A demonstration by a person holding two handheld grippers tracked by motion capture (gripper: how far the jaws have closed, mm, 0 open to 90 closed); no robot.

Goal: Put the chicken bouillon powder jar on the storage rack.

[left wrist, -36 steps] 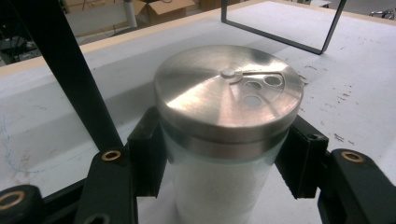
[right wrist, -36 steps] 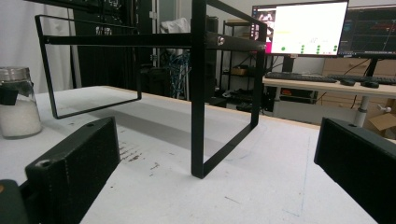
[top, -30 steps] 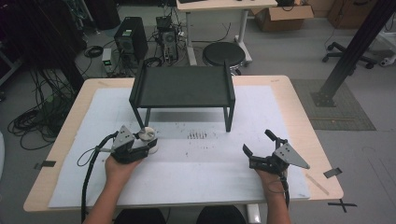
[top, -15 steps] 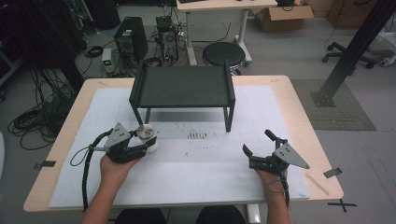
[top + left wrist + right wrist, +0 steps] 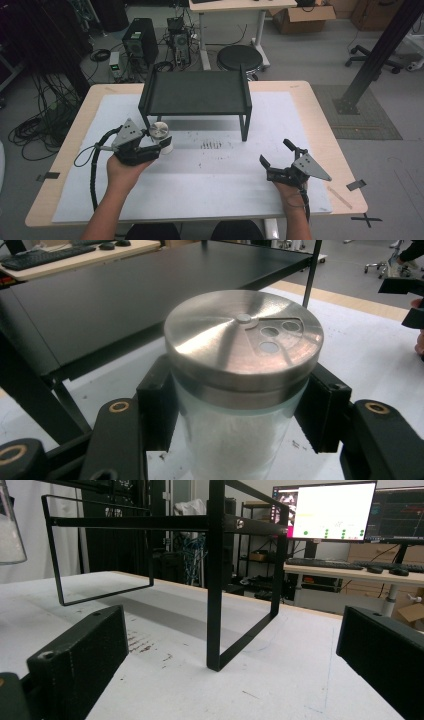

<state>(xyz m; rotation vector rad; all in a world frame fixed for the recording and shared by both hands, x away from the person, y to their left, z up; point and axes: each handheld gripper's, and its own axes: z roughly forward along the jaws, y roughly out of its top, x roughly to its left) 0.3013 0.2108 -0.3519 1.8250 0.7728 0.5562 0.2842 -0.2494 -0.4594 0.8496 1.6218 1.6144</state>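
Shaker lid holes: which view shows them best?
Left gripper view: the shaker sits close between the jaws, three holes plain on its steel lid. High view shows a small disc; right gripper view just a glass sliver.

I see a shaker (image 5: 243, 390) with a brushed metal lid (image 5: 243, 337), shiny and streaked with reflections, over a clear glass body that shows white grains inside. The left gripper (image 5: 240, 415) presses it with matt black pads (image 5: 320, 412) that look like ribbed plastic; its arms carry brass-coloured screw rings. The right gripper (image 5: 225, 675) has the same finely ribbed matt black pads. I read the shelf (image 5: 196, 93) as black painted metal, smooth with a dull sheen. The table (image 5: 320, 115) has a pale wood edge under a white, slightly grainy, stained sheet (image 5: 225, 170).
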